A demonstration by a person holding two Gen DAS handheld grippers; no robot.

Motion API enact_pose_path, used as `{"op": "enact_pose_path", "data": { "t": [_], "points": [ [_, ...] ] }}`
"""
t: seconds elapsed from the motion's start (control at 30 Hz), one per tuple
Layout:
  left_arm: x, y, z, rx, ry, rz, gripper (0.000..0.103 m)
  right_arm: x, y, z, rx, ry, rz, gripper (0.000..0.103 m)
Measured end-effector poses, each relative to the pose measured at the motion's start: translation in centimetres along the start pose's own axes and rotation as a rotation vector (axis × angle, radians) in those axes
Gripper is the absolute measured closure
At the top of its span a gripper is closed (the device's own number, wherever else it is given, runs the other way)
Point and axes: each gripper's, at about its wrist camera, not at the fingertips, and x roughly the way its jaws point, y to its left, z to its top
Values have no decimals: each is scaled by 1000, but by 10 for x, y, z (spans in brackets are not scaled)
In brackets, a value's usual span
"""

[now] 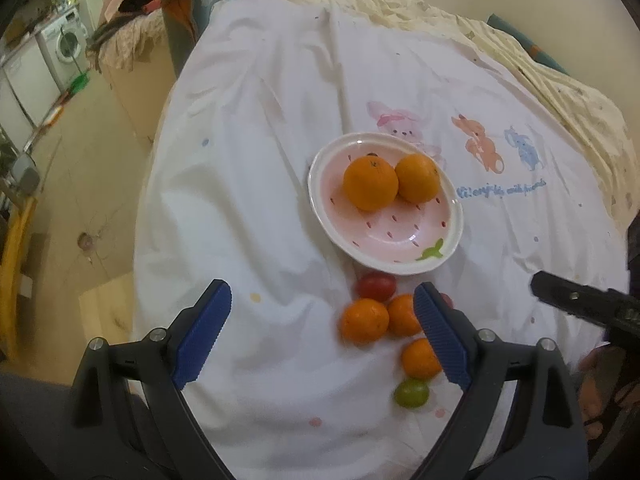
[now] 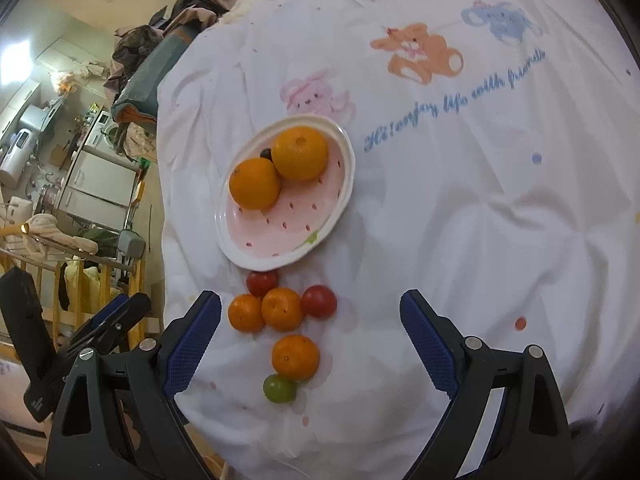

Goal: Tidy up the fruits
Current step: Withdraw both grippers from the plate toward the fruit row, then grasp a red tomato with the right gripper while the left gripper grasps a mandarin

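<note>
both grippers hang over the bed with nothing in them. left gripper (image 1: 323,334) has its blue ridged pads spread wide apart, and right gripper (image 2: 310,340) is spread wide too. neither one touches any fruit.

under them lies a white cotton sheet with little cartoon animals (image 2: 440,220). on it sits a pink oval dish with a white rim and red seed marks (image 2: 344,196). two big round oranges (image 2: 300,153) rest touching each other at the far end of the dish, so i think they are already sorted. the near end of the dish is bare, so there is room for more.

the other fruits lie loose on the sheet, just in front of the dish. there are three small orange mandarins (image 2: 281,309), two small red tomatoes (image 2: 319,300) and one small green tomato (image 2: 279,388). most huddle close together, maybe because the soft sheet dips there.

in the right wrist view the small fruits sit between the right gripper's spread pads, so it looks ready to come down on one. the nearest mandarin (image 2: 295,357) touches the green tomato, so a pinch there may bump both. the sheet is soft and round fruit may roll.
</note>
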Motion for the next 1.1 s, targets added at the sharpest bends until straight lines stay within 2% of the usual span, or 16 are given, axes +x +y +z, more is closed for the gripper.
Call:
{"op": "enact_pose_path", "data": {
  "t": [0.37,0.53,0.63,0.73,0.9,0.93,1.1],
  "points": [
    [20,16,-5,-82,60,16,12,53,-6,-15,13,156,-35,11],
    [24,21,-5,-107,68,22,12,79,-6,-8,21,191,-24,41],
    [26,24,-5,-113,69,29,12,89,-9,-2,46,199,-9,55],
    [29,27,-5,-120,78,32,12,97,-11,0,49,219,-23,64],
    [34,29,-5,-136,94,32,12,103,-18,-2,102,244,8,65],
    [35,29,-5,-138,97,30,12,104,-20,-2,105,248,10,68],
    [42,25,-6,-128,113,37,12,97,-14,-5,62,223,-1,69]
  ]
}}
